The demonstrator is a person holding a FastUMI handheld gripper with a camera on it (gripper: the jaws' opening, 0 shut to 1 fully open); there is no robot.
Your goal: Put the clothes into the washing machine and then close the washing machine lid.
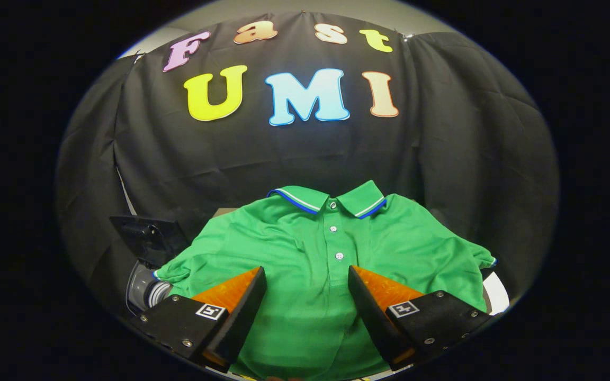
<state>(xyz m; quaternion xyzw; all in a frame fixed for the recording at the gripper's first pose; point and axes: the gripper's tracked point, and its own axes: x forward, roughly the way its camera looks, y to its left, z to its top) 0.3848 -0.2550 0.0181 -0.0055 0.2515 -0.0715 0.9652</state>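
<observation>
— So, found the green shirt (305, 248)?
— Yes. Found it spread flat, right under the jaws and on beyond them. Saw its lower part between them and its collar (331, 201) at the far end, close to the black wall.
— And held the jaws how?
— Wide apart. Gripped nothing. Hung just over the cloth. Could not tell about touching.
— Worked out which way it ran?
— Ran long from near to far, straight ahead, with the row of buttons (339, 255) down the middle, just ahead of the gap. Spread its sleeves out to both sides.
— Spotted the washing machine?
— Not for sure. Noticed a dark shiny flap (146, 238) beside the left sleeve (178, 270), and a grey round part (143, 288) under it. Guessed at a lid and a tub, but saw too little to know.
— Missed anything else?
— Lost the hem below the jaws, cut off. Could not make out the thing under the shirt. Glimpsed a white something (495, 291) by the right sleeve, half covered.
</observation>
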